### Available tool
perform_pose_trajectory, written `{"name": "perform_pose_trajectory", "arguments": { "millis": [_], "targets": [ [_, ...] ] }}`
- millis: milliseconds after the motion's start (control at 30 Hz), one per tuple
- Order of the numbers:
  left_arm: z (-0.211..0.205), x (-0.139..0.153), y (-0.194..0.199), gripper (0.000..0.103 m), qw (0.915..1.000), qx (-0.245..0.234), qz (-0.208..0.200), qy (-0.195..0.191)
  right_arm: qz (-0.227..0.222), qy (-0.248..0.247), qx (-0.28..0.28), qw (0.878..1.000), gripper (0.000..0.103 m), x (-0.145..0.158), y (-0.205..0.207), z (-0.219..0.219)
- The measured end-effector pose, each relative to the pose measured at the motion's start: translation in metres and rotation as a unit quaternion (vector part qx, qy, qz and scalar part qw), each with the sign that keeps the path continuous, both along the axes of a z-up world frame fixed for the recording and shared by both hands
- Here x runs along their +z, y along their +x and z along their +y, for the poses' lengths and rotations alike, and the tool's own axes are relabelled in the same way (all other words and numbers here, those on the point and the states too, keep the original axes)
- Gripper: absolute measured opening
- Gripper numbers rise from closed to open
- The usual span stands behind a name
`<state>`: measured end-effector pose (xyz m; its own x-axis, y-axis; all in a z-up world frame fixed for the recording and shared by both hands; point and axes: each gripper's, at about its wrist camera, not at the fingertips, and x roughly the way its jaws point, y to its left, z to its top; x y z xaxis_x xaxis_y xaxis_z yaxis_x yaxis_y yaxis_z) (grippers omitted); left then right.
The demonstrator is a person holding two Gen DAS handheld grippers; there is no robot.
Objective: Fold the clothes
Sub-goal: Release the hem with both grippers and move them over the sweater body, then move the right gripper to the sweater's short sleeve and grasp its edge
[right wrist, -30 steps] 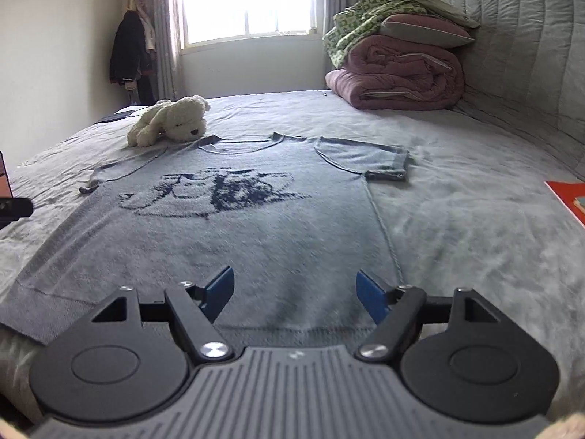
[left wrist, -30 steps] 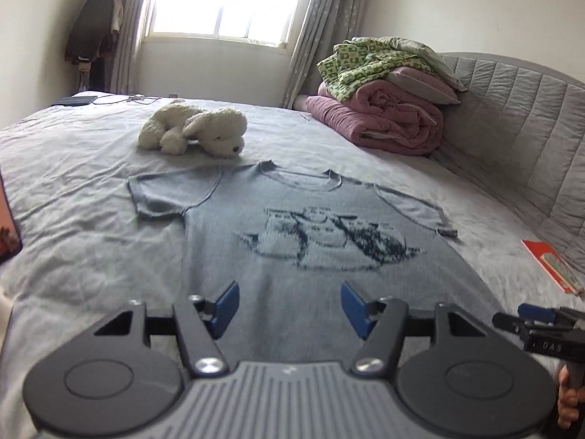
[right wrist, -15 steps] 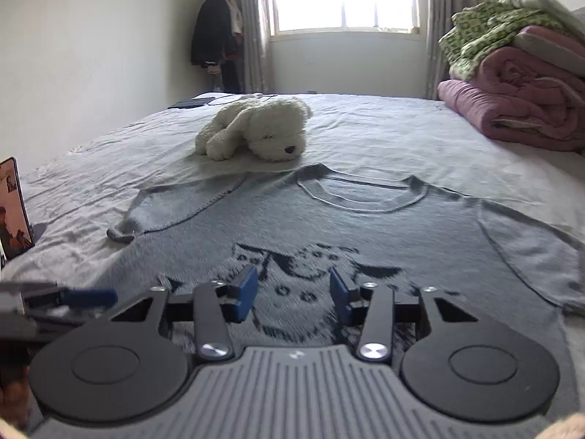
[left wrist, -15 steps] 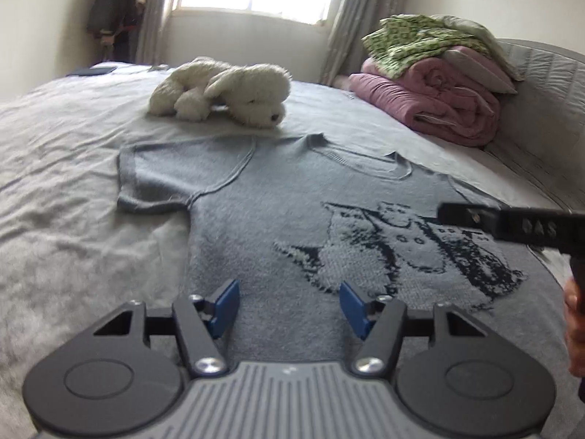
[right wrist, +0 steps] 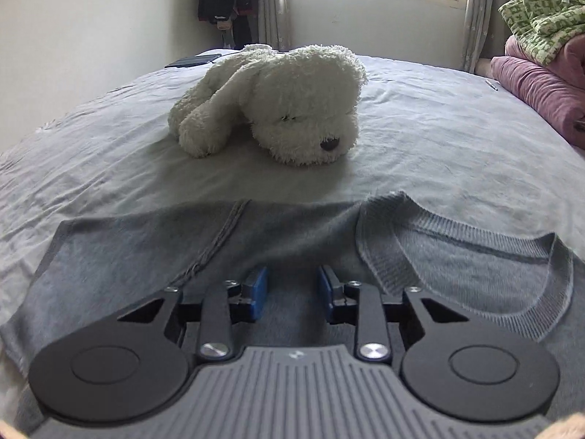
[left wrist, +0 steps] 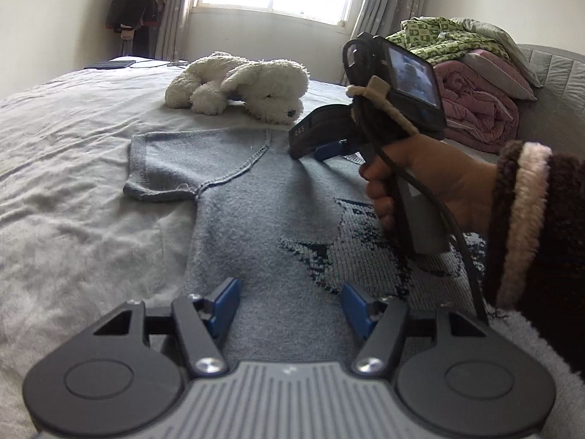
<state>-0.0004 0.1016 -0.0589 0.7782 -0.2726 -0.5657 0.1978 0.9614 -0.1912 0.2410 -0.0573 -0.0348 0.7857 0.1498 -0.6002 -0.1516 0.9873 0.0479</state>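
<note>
The left tongs [left wrist: 290,307] hover with blue pads spread wide over the side of the grey knitted short-sleeved sweater [left wrist: 256,219], which lies flat, front up, on the pale grey bed [left wrist: 73,190]. Further along, the right tongs [right wrist: 291,292], gripped by a hand [left wrist: 431,179] in a dark fuzzy cuff, press down on the sweater's shoulder between sleeve seam and ribbed collar [right wrist: 475,252], pads partly apart with knit between them. Beyond the collar a white plush dog [right wrist: 278,102] lies on the bed. A pile of pink and green quilts [left wrist: 471,84] sits far right.
</note>
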Motion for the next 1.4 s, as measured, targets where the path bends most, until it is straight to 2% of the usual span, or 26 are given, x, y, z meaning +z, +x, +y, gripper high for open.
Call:
{"name": "perform_pose_trajectory", "arguments": {
  "millis": [233,367,400,433,600,767,933,1033,1133,1233,1400],
  "targets": [
    [-0.001,0.0,0.0,0.067,1.0,-0.003,0.001,-0.001,-0.006,-0.021,-0.005,1.0,0.03,-0.005,0.043,0.007],
    [-0.002,0.0,0.001,0.069,1.0,-0.006,0.002,0.0,-0.018,-0.037,-0.002,0.999,0.031,-0.005,0.05,0.012],
    [-0.002,0.0,0.001,0.069,1.0,-0.006,0.002,0.0,-0.021,-0.038,-0.002,0.999,0.033,-0.004,0.051,0.012],
    [-0.001,0.001,0.001,0.069,1.0,-0.007,0.003,-0.003,-0.024,-0.038,-0.001,0.999,0.039,-0.002,0.05,0.012],
    [0.016,0.009,0.009,0.069,0.9982,0.004,0.017,-0.057,-0.036,-0.005,-0.013,0.999,0.054,0.015,0.022,-0.014],
    [0.029,0.018,0.015,0.069,0.9968,0.018,0.011,-0.078,-0.038,0.01,-0.03,0.999,0.057,0.03,-0.023,-0.045],
    [0.028,0.021,0.015,0.069,0.9953,-0.01,-0.004,-0.097,-0.026,0.02,-0.058,0.998,0.063,0.028,-0.083,-0.075],
    [0.018,0.017,0.014,0.07,0.9966,-0.026,-0.008,-0.078,-0.013,0.028,-0.078,0.996,0.063,0.022,-0.118,-0.093],
    [0.006,0.005,0.017,0.07,0.9992,-0.026,0.021,-0.022,0.0,0.036,-0.098,0.995,0.063,0.016,-0.153,-0.11],
    [-0.006,0.008,0.012,0.071,0.9986,-0.031,0.018,0.039,0.012,0.044,-0.117,0.992,0.064,0.01,-0.188,-0.128],
    [-0.005,0.012,0.01,0.073,0.9985,-0.022,0.024,0.044,0.009,0.045,-0.153,0.987,0.068,0.018,-0.233,-0.167]
  ]
}}
